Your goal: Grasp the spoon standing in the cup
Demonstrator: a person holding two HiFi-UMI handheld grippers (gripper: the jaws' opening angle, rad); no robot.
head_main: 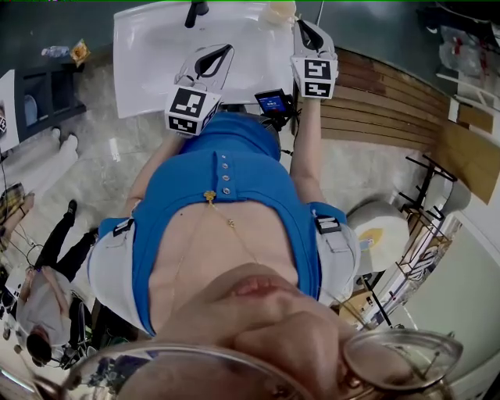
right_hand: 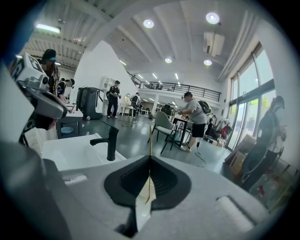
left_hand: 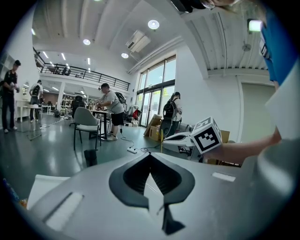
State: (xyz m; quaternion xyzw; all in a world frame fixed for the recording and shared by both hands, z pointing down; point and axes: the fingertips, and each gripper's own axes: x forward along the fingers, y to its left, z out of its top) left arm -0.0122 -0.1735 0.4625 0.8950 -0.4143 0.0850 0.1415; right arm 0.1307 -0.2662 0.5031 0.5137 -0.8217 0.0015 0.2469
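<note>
Head view: both grippers held over the white sink (head_main: 148, 70), left gripper (head_main: 228, 50) about mid-sink, right gripper (head_main: 301, 23) up by the far right corner.

Left gripper view: jaws pressed together at the tips, nothing between them. Aimed out across the room, not down at anything on the sink.

Right gripper view: jaws closed tip to tip as well, only a thin pale seam between them. Black faucet (right_hand: 110, 140) off to the left of the jaws.

Spoon: not visible in any view. Cup: possibly the pale yellowish thing (head_main: 279, 11) at the sink's far edge, just beside the right gripper. Cut off by the frame, so not certain.

Progress, as a judgement: nothing grasped, approach not really begun.

Left to do:
- open the jaws of one gripper, likely the right since it sits nearer
- tilt down toward the cup
- straddle the spoon handle
- close on it

Risk: going in with closed jaws could knock the handle or tip the cup.
</note>
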